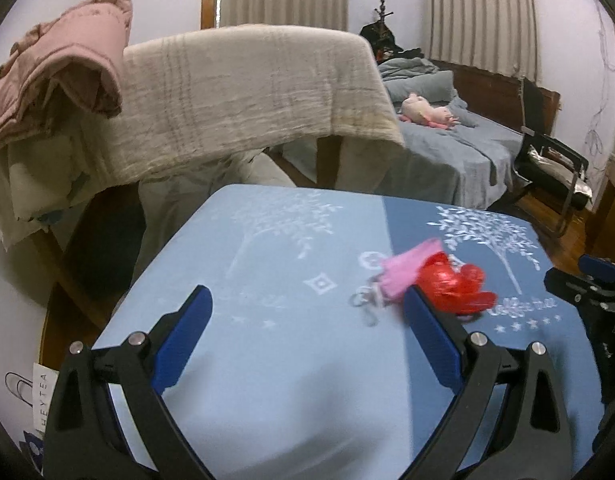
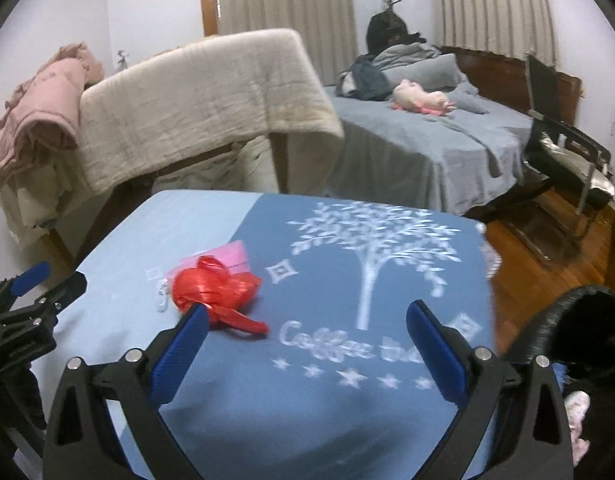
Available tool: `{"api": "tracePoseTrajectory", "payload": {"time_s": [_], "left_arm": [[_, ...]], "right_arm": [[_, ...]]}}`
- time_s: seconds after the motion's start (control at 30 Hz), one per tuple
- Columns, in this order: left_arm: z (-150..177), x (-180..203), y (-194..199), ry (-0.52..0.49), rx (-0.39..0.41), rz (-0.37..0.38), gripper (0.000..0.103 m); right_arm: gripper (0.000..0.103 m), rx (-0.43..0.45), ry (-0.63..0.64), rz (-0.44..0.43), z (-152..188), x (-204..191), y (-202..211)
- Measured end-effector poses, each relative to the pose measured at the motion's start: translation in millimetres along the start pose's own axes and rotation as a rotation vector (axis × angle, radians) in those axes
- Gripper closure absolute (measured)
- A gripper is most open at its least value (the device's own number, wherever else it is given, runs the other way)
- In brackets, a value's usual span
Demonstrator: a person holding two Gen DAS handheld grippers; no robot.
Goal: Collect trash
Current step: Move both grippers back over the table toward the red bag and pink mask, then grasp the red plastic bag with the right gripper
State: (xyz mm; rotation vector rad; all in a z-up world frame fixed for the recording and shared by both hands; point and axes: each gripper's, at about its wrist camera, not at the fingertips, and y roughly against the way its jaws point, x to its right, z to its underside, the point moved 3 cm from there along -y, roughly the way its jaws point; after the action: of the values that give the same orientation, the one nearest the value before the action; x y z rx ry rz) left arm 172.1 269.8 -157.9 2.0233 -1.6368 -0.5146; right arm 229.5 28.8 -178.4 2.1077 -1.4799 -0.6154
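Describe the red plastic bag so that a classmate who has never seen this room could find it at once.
Find the blue tablecloth printed with white trees. Near its middle lies the red plastic bag, crumpled and glossy, against a flat pink item; nothing else on the cloth is red.

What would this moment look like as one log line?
left gripper: open, empty | right gripper: open, empty | red plastic bag: on blue tablecloth, untouched | pink item: behind bag

Blue tree-print tablecloth (image 2: 347,412), beige blanket (image 1: 243,92) over a rail, grey bed (image 2: 419,140) with pink plush toy (image 2: 419,101).
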Motion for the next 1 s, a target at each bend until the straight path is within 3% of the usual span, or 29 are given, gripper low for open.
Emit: {"api": "tracePoseTrajectory", "payload": {"time_s": [0.3,0.63,0.9,1.0], "left_arm": [[2,-32,-29,0.024,-0.035,-0.039,0.009],[9,-47,-42,0.039,-0.058,-0.050,0.009],[8,-43,-47,0.031,-0.064,-0.044,0.009],[6,-37,-49,0.025,-0.064,-0.039,0.009]], "right_arm": [[0.006,-0.056,0.052,-0.063,1,-52,-47],[0.007,-0.119,0.067,-0.058,6,-65,-82],[0.043,-0.164,0.068,-0.124,11,-71,-92],[0.050,-0.155,0.066,-0.148,9,-70,-87]]}}
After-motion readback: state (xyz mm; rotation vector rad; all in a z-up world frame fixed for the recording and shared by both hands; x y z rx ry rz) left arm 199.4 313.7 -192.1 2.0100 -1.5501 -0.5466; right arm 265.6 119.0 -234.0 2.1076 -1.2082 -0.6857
